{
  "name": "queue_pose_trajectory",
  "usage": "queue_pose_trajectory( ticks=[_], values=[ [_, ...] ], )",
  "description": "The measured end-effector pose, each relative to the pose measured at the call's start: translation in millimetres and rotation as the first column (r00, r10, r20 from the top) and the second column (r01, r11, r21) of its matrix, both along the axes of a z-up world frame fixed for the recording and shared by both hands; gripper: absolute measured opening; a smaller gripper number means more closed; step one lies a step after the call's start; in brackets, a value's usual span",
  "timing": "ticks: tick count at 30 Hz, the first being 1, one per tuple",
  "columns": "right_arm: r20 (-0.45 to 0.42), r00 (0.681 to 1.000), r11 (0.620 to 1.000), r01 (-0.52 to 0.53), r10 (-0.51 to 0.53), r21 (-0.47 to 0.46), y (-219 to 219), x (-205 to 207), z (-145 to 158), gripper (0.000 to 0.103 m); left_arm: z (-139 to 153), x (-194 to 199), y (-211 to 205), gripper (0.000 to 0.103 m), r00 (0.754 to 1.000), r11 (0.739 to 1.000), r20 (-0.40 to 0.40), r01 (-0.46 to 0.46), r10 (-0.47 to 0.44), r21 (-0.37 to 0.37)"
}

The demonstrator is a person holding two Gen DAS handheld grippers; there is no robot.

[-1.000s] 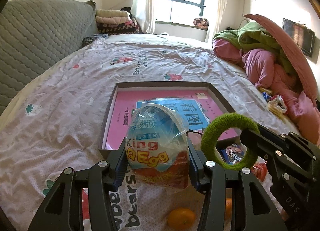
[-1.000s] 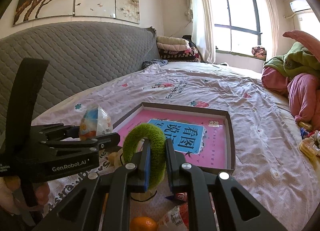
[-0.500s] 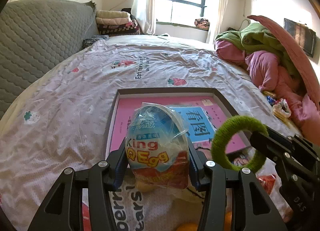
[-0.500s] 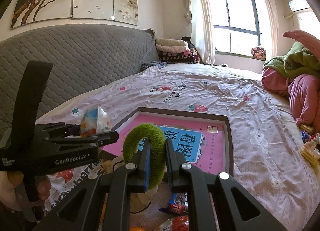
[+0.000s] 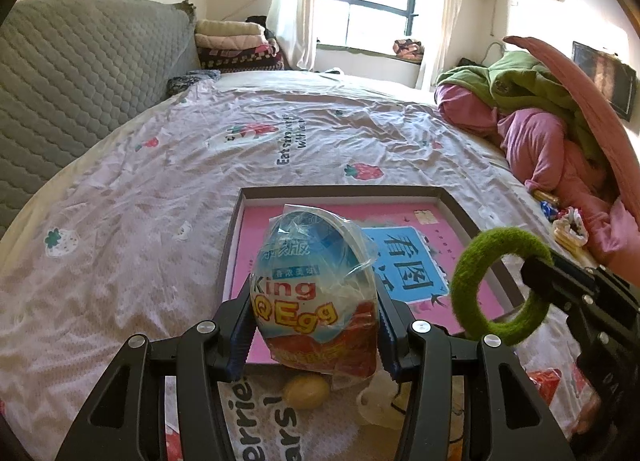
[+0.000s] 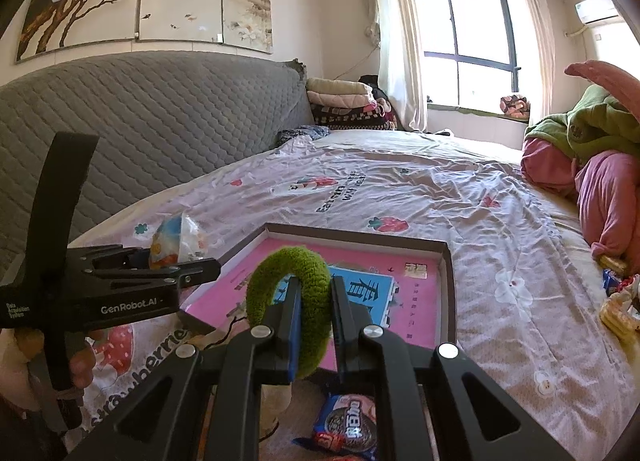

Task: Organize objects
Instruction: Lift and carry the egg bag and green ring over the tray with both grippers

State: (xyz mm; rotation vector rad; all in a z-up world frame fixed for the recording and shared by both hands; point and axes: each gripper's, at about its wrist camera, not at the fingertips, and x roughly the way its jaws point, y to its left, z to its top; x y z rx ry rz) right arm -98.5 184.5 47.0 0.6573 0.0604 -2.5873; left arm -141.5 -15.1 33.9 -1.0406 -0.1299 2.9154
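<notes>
- The left gripper (image 5: 316,325) squeezes the egg (image 5: 314,297) on both sides. The egg is up in the air, just in front of the box (image 5: 460,205).
- The right gripper (image 6: 312,301) pinches the green ring (image 6: 290,301) by one side, so the ring stands up over the near edge of the box.
- I think both things are held high so they can go into the box, which lies flat on the bed (image 5: 140,201).
- The egg hides part of the pink floor of the box.
- A small yellow thing (image 5: 306,391) lies under the egg. I cannot tell what it is.
- The cookie pack (image 6: 348,427) is partly hidden by the right gripper.
</notes>
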Motion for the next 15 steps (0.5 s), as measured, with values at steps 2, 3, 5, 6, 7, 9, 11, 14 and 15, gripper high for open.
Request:
queue_pose_trajectory(
  ticks=[2, 3, 5, 6, 7, 9, 11, 14, 15],
  values=[
    [-0.003, 1.000, 1.000, 0.000, 0.000, -0.007, 2, -3, 1, 0.014, 2, -2, -1, 0.053, 1.000, 1.000, -0.008, 0.000, 0.000, -0.002],
    [-0.005, 1.000, 1.000, 0.001, -0.001, -0.007, 3, -5, 3, 0.014, 3, -4, -2, 0.053, 1.000, 1.000, -0.014, -0.004, 0.003, -0.006],
    [-0.012, 1.000, 1.000, 0.004, -0.005, -0.006, 4, -8, 5, 0.014, 6, -6, -3, 0.053, 1.000, 1.000, -0.022, -0.006, 0.006, -0.006],
    [-0.016, 1.000, 1.000, 0.006, -0.006, -0.005, 5, -10, 6, 0.014, 7, -8, -4, 0.053, 1.000, 1.000, -0.026, -0.006, 0.006, -0.007],
    [-0.017, 1.000, 1.000, 0.006, -0.006, -0.004, 5, -11, 6, 0.014, 8, -9, -4, 0.053, 1.000, 1.000, -0.029, -0.007, 0.007, -0.012],
    [-0.020, 1.000, 1.000, 0.007, -0.007, -0.003, 5, -14, 7, 0.014, 9, -11, -5, 0.053, 0.999, 1.000, -0.031, -0.007, 0.006, -0.016],
    [-0.019, 1.000, 1.000, 0.007, -0.007, 0.001, 5, -18, 8, 0.014, 8, -14, -6, 0.053, 1.000, 1.000, -0.028, -0.010, 0.009, -0.016],
    [-0.030, 1.000, 1.000, 0.006, -0.006, 0.015, 3, -22, 11, 0.014, 6, -20, -8, 0.053, 1.000, 1.000, -0.015, -0.009, 0.009, -0.019],
    [-0.037, 0.999, 1.000, 0.007, -0.006, 0.019, 3, -24, 12, 0.014, 6, -21, -9, 0.053, 1.000, 1.000, -0.016, -0.011, 0.011, -0.022]
  ],
)
